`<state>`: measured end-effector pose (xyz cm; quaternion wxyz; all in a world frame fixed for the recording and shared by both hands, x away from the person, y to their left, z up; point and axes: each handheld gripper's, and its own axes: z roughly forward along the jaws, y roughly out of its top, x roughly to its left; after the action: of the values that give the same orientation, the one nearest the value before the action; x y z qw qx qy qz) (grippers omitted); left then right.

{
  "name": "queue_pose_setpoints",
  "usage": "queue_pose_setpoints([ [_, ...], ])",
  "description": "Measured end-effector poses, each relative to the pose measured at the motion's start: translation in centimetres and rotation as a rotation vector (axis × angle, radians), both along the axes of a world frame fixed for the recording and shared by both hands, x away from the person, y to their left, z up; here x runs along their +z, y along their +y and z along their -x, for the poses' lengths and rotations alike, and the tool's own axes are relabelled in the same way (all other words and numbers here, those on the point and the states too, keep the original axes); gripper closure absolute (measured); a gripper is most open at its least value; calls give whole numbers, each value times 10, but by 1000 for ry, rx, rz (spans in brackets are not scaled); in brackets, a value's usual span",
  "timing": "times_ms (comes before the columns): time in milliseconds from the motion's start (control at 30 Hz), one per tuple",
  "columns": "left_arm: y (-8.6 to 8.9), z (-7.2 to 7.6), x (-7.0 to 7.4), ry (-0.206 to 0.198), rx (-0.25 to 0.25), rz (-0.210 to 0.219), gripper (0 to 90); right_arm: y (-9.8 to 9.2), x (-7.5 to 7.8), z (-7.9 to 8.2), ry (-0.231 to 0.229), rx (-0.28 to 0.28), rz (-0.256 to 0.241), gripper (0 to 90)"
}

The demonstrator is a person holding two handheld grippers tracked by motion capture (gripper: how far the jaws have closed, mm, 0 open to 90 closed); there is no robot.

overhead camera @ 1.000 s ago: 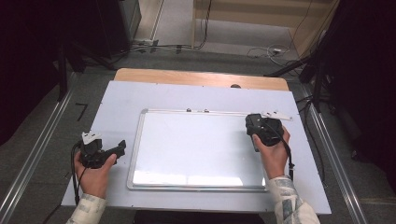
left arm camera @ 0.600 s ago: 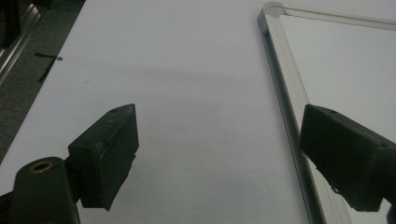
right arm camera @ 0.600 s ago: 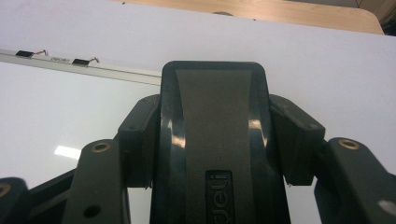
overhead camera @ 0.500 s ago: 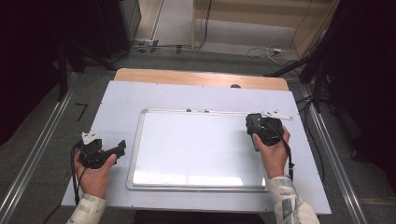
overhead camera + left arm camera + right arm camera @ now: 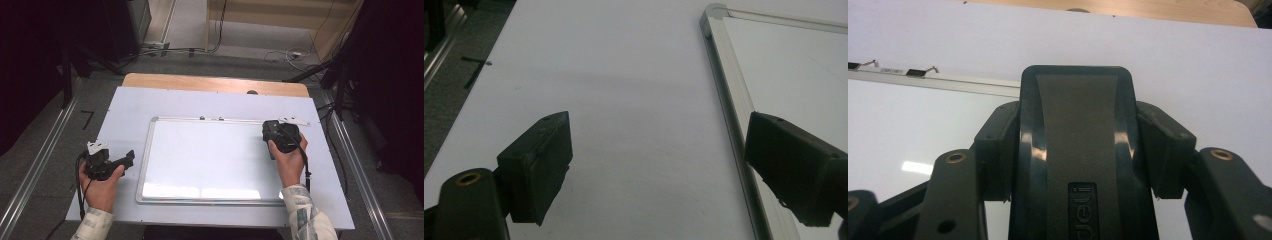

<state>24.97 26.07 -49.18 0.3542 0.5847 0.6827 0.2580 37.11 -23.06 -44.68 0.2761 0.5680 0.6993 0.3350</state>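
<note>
High view first: a whiteboard [image 5: 210, 160] lies flat on the white table [image 5: 130, 107], its metal frame running all round. The right gripper [image 5: 274, 134] hangs over the board's far right corner with a black block in its jaws, by the look of it a board eraser [image 5: 271, 131]. The left gripper [image 5: 126, 159] rests on the table just left of the board's near left side, cable trailing towards the person's sleeve.

Over to the left gripper view: jaws spread wide with nothing between them, bare table below, and the board's frame [image 5: 730, 110] running up past the right-hand jaw.

Now the right gripper view: jaws clamped on both flanks of the eraser [image 5: 1077, 150], which stands up the middle of the picture. Beyond it lies the board's far edge with two small clips [image 5: 918, 71].

Where does that leave things? The board surface looks clean from above, no marks I can make out. My read is that the eraser is gripped and poised at the corner, with any wiping stroke yet to come.
</note>
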Motion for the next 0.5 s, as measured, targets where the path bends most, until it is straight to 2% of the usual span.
queue_pose_setpoints([
  [267, 1, 0, 0, -3, 0, 3, 130, 3, -3, -14, 9, -38, 10, 389],
  [500, 2, 0, 0, -4, 4, 7, 131, 4, -10, -28, 36, -81, 21, 389],
])
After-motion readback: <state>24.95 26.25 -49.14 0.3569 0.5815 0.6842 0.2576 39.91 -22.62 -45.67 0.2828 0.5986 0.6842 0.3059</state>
